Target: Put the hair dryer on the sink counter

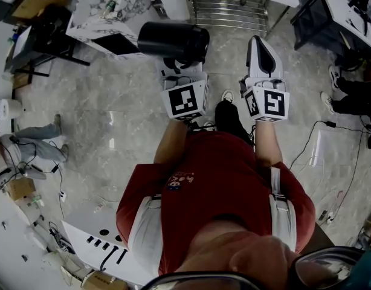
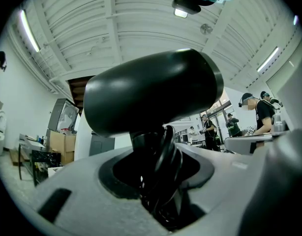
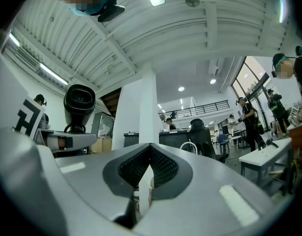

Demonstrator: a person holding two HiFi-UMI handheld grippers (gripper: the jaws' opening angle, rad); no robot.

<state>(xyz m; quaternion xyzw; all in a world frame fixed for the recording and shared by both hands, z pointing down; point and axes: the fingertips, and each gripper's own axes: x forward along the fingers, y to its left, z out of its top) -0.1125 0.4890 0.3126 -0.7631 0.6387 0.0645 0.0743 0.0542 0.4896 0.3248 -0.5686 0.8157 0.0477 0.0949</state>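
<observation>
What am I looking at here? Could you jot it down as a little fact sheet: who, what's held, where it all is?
Who: person in a red shirt, tongs in each hand
Left tongs: clamped on the handle of a black hair dryer, cord bunched in the grip
Right tongs: shut, empty
Dryer: held in the air, not yet set down
Underfoot: grey stone-look floor

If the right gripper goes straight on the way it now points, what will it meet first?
Probably the white square pillar: in the right gripper view it stands straight beyond the closed claw of the right gripper, and nothing nearer shows in that line. Its distance I cannot tell.
</observation>
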